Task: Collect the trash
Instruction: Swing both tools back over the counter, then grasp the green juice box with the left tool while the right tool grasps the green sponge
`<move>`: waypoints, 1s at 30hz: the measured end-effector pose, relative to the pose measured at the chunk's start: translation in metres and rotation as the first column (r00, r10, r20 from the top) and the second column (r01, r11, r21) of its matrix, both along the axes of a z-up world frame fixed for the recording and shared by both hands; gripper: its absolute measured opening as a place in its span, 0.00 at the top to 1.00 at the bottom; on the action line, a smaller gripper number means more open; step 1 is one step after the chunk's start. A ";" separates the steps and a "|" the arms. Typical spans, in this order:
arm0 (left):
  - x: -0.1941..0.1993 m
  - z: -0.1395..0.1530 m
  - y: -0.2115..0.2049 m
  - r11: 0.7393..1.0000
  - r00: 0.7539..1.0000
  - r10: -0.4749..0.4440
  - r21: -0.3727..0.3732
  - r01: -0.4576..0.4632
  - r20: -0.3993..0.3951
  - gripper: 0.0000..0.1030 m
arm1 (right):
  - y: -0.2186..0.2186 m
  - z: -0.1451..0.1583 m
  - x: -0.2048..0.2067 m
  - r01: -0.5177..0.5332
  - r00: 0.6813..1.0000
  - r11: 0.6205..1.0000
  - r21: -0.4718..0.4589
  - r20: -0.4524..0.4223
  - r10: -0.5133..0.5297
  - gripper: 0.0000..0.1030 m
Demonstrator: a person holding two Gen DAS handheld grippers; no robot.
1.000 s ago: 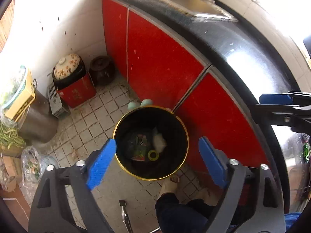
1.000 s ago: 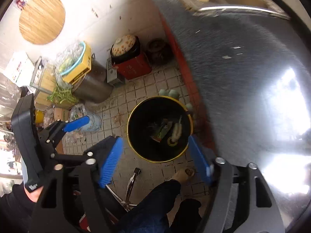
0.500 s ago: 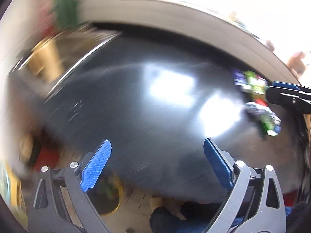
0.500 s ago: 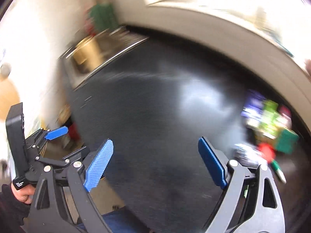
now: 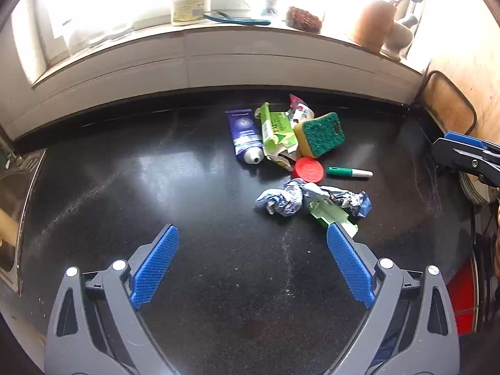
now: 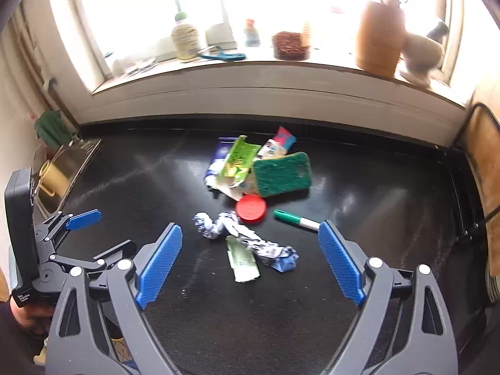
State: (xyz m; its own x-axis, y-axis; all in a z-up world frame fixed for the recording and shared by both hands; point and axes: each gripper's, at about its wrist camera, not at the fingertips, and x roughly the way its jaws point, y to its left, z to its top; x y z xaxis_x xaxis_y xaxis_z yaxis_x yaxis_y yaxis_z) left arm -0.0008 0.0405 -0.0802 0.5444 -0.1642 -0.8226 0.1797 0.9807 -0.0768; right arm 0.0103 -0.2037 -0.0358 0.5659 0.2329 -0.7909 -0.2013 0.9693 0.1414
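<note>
A heap of trash lies on the black counter: a blue tube, a green carton, a green-topped sponge, a red lid, a green marker, crumpled foil and a pale green wrapper. My left gripper hangs open and empty, short of the heap. My right gripper is open too, with the foil and wrapper lying below its wide jaws, untouched. The red lid, marker and sponge sit just beyond.
A sill behind the counter carries a bottle, blue scissors, a brown bowl and a clay jar. A sink with a yellow mug lies at the left. A wooden board leans at the right.
Both grippers swung up and away from the black bin on the floor to the countertop. The trash heap has come into view. Both stayed open and empty.
</note>
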 end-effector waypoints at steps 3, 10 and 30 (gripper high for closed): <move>0.010 -0.003 -0.009 1.000 1.000 -0.009 0.007 0.009 -0.015 0.10 | -0.010 -0.006 0.001 0.016 1.000 1.000 0.009 -0.013 -0.016 0.16; 0.054 -0.020 -0.021 1.000 0.999 -0.011 0.006 0.011 -0.052 0.10 | -0.021 -0.027 0.034 0.020 0.997 0.999 0.037 -0.070 -0.017 0.16; 0.220 -0.103 -0.046 0.994 0.973 -0.103 -0.001 0.105 -0.208 0.47 | -0.035 -0.151 0.205 -0.099 0.950 0.986 0.134 -0.282 0.134 0.64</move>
